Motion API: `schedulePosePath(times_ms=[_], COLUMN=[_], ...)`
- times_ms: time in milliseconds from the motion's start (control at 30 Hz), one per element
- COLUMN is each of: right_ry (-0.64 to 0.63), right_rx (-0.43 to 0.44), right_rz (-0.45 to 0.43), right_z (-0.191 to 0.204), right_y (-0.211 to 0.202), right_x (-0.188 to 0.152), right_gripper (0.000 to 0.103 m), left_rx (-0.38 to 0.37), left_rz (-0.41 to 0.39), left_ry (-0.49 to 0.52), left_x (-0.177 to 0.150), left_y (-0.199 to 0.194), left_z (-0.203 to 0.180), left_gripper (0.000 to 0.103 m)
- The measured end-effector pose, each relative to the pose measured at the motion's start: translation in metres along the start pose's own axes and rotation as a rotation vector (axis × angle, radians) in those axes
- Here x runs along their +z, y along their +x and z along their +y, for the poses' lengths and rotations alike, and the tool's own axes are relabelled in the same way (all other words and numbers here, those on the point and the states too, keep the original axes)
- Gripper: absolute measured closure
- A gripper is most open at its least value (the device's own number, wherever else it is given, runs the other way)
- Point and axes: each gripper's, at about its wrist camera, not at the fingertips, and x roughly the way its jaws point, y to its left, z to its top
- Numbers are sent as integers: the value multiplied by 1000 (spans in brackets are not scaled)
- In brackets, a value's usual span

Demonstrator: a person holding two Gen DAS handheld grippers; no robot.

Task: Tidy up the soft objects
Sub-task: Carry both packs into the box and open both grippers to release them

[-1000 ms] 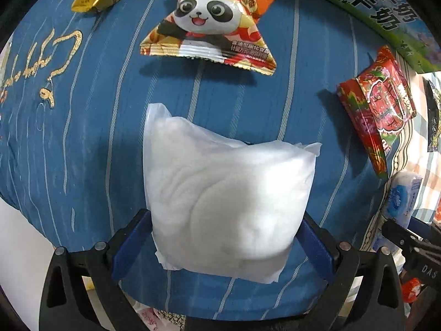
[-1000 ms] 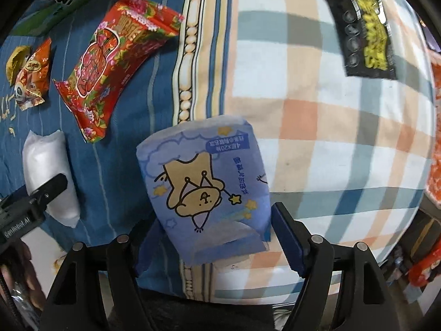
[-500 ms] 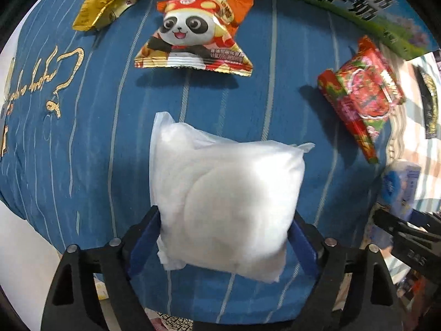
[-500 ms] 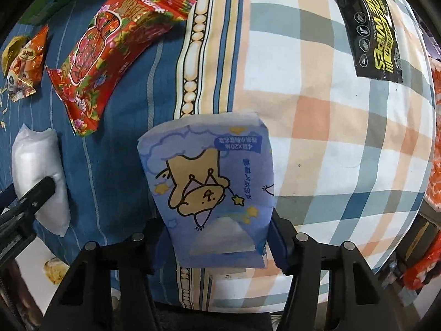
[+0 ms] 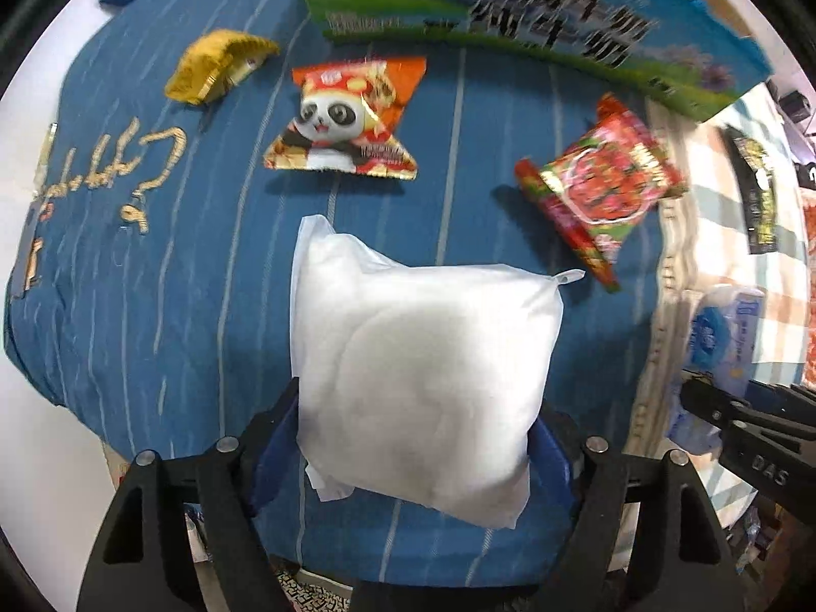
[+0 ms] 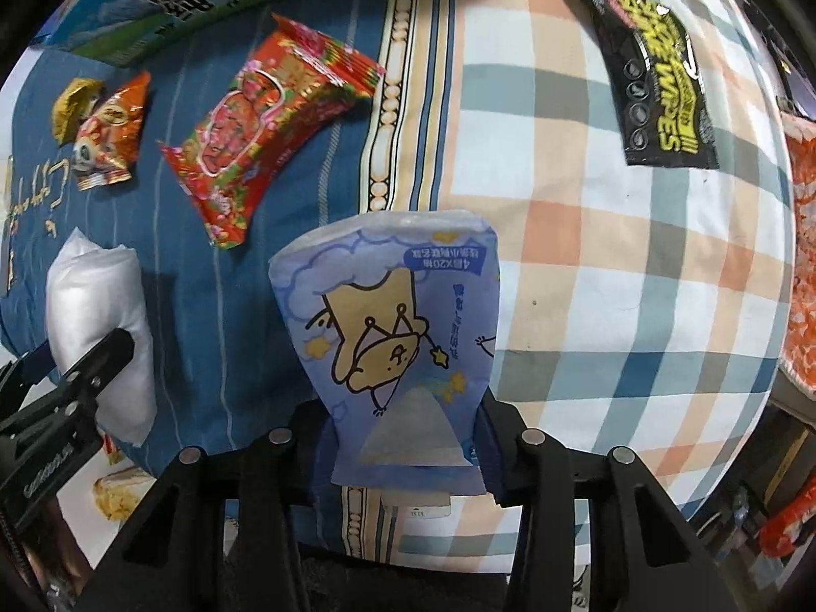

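Two soft packs are held above the bed (image 5: 168,306): one white pouch (image 5: 423,382), long axis left-right, squeezed in the closing left claw (image 5: 413,438); one blue tissue pack (image 6: 392,357), long axis near-far, cartoon upside down, pinched in the closing right claw (image 6: 403,438). Three snack packets and one black wipes sachet (image 6: 658,76) lie beyond.

- one white pillow pack (image 5: 423,377)
- one blue tissue pack (image 6: 392,347)
- three snack packets: panda (image 5: 347,122), red (image 5: 602,188), gold (image 5: 214,64)
- one black wipes packet (image 6: 658,76)
- one milk carton (image 5: 535,15)
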Motion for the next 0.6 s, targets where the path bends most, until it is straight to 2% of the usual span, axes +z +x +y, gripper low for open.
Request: schedulePosePath(times_ms=[233, 333, 467, 500, 600], right_ry=[-29, -32, -26, -24, -6], right_rx=[17, 29, 54, 58, 86], right_rz=[-76, -117, -173, -184, -222], right_z=[4, 6, 3, 10, 12], right_y=[-57, -86, -124, -120, -142], right_x=[-26, -29, -28, -19, -6], right_gripper=[56, 56, 56, 56, 57], left_rx=[19, -5, -2, -8, -45], left_rz=[-123, -152, -235, -253, -297], left_ry=[13, 22, 64, 73, 90], left_x=[-28, -2, 34, 38, 55], left_y=[-78, -100, -103, -109, -124], left_z=[-40, -23, -7, -7, -4], left_gripper=[26, 26, 26, 26, 26])
